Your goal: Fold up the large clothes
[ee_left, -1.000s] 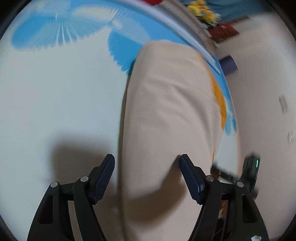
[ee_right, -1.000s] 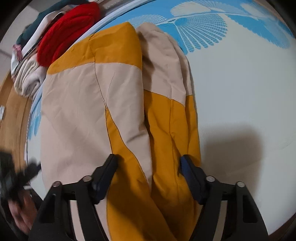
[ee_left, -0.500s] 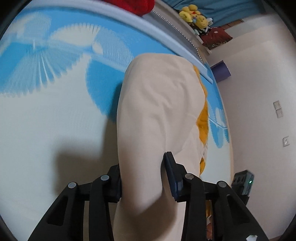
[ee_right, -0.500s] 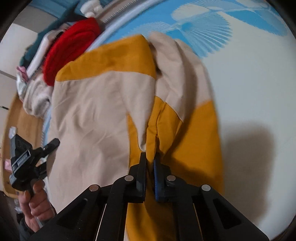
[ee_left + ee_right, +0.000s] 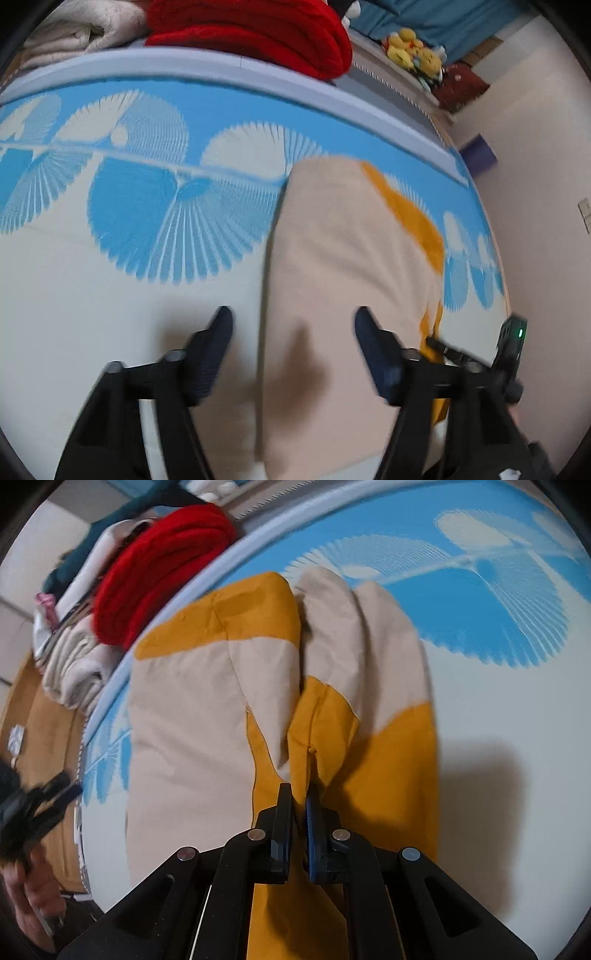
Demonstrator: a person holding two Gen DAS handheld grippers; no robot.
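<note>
A beige and mustard-yellow garment point(image 5: 343, 266) lies partly folded on a white and blue patterned mat point(image 5: 122, 280). My left gripper point(image 5: 293, 325) is open above the garment's beige near end, its jaws wide apart and holding nothing. In the right wrist view the garment point(image 5: 207, 738) shows beige and yellow panels with a raised fold. My right gripper point(image 5: 299, 797) is shut on that yellow fold near the garment's near edge. The right gripper also shows at the right edge of the left wrist view point(image 5: 454, 354).
A red knitted item point(image 5: 255, 29) and cream folded cloth point(image 5: 70, 26) are stacked beyond the mat's far edge. Yellow plush toys point(image 5: 413, 51) sit further back. A pale wall point(image 5: 539, 184) is on the right. Wooden floor point(image 5: 44, 746) lies left of the mat.
My left gripper was shut on the beige end half a second ago and has opened and let go. My right gripper stays shut on the yellow fold and has lifted it slightly.
</note>
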